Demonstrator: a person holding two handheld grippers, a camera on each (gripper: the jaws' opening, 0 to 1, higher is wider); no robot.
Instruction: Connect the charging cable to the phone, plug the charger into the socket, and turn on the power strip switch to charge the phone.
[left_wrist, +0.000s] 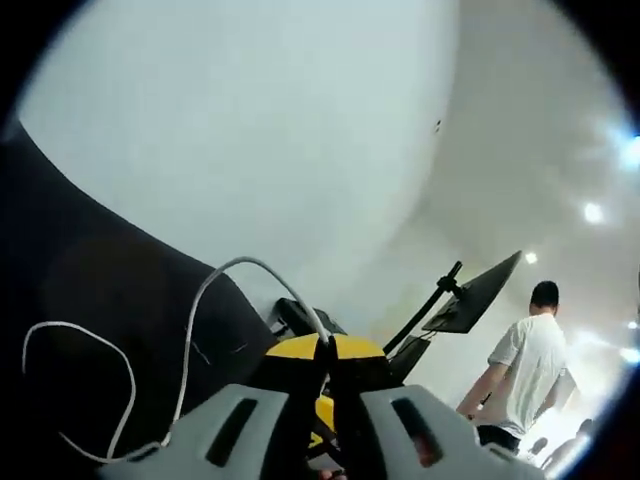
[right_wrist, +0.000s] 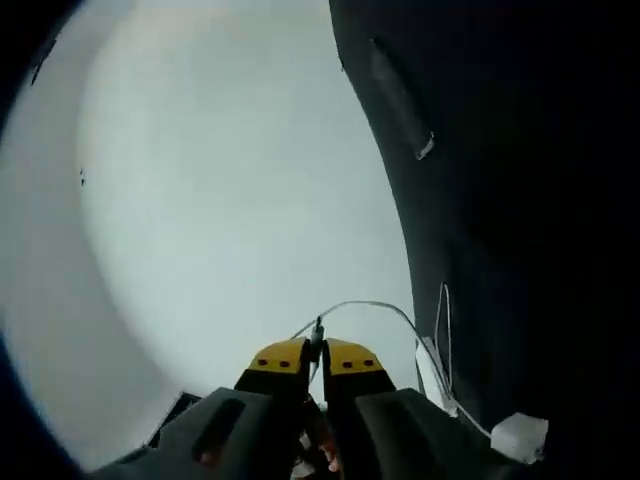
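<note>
**Both grippers pinching the cable**

Left gripper (left_wrist: 327, 372): yellow-tipped fingers closed on the thin white charging cable (left_wrist: 190, 330), which loops over the black table (left_wrist: 90, 290). Right gripper (right_wrist: 314, 368): fingers closed on the cable's plug end (right_wrist: 318, 330); white charger block (right_wrist: 520, 437) lies beside it on the table. Person in white shirt (left_wrist: 525, 365) stands behind.

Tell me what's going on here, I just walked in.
A person is working with two handheld grippers on a phone-charging job. The right gripper has its jaws shut on the plug end of a white charging cable, raised off a dark surface. The left gripper pinches the same kind of white cable, which loops over that dark surface. A person in a white shirt stands in the background.
</note>
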